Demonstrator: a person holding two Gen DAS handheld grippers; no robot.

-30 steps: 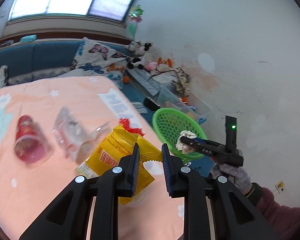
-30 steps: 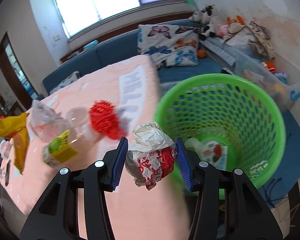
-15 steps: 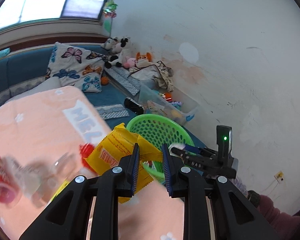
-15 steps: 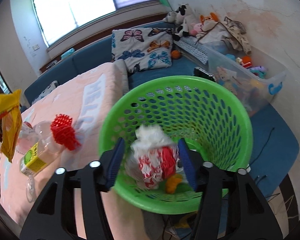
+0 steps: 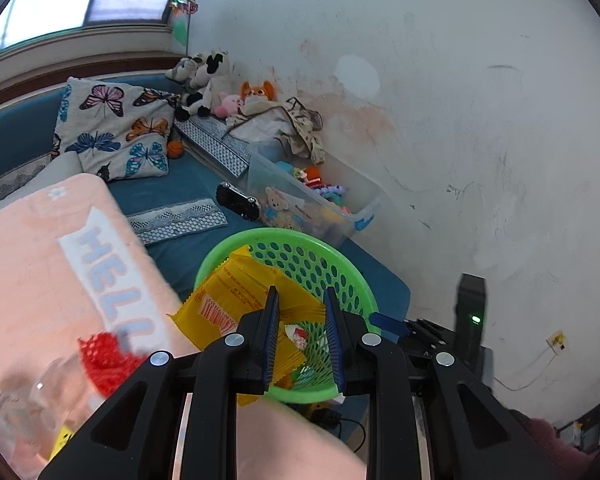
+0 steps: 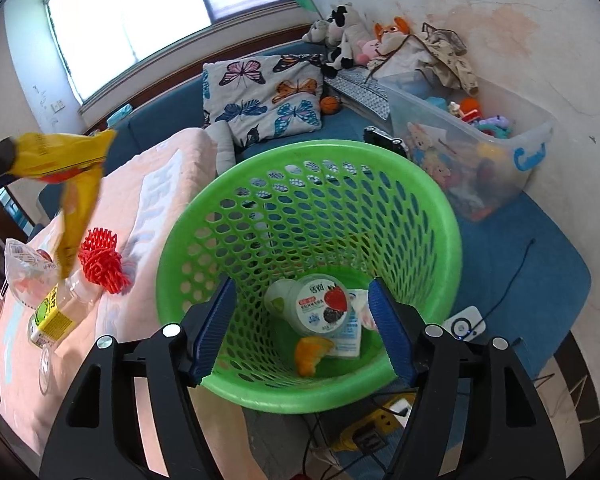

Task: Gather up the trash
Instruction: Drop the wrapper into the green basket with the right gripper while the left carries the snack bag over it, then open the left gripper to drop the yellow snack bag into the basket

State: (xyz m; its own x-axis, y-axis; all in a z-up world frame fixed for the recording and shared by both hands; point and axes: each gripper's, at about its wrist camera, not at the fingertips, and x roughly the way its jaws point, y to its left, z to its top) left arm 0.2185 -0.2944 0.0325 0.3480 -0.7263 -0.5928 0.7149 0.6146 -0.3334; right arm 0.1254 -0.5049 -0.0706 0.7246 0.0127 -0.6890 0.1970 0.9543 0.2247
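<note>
The peach blanket (image 6: 112, 216) with pale lettering covers the surface to your left, and the green perforated basket (image 6: 440, 216) stands just beside its edge on the blue floor mat (image 6: 540, 248). Your right gripper (image 6: 302, 328) hangs over the basket's mouth with its jaws opening and nothing between them. In the basket lie a yogurt cup (image 6: 320, 306), a crumpled wrapper (image 6: 362, 308) and an orange peel (image 6: 310, 354). Your left gripper (image 5: 300, 336) is narrow, clamped on a yellow snack bag (image 5: 228, 300) that hangs over the basket's near rim. On the blanket lie a clear plastic bottle (image 6: 56, 312) with a yellow-green label, a crumpled clear bag (image 6: 22, 260) and a red foam net (image 6: 100, 260).
</note>
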